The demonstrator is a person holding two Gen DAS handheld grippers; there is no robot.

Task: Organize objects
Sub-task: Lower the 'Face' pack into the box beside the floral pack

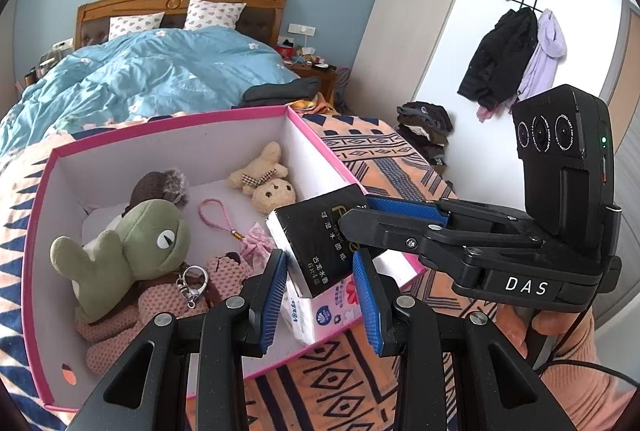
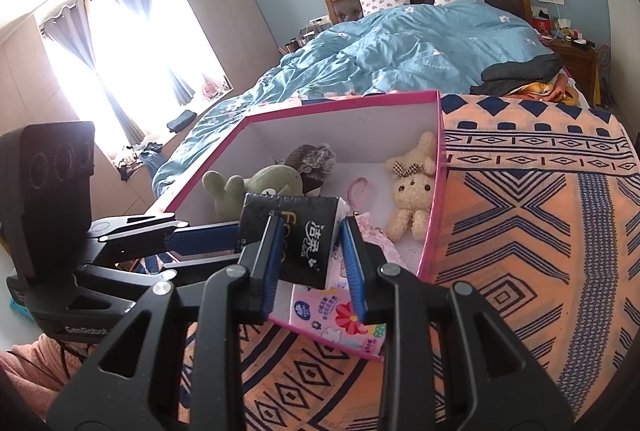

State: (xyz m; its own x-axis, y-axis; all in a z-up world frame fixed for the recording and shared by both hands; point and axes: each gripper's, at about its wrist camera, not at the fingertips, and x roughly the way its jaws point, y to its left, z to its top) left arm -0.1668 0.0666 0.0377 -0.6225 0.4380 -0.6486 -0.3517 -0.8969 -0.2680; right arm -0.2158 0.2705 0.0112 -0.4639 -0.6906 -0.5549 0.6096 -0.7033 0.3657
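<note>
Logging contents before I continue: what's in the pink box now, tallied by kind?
Plush toys: 4 (green frog, cream bear, pink knitted toy, brown furry toy)
Tissue packs: 2 (black, pink floral)
Pink braided charm: 1
Total: 7

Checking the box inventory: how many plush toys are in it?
4: green frog front left, pink knit toy under it, brown furry one behind, beige bear back right. More may be hidden.
</note>
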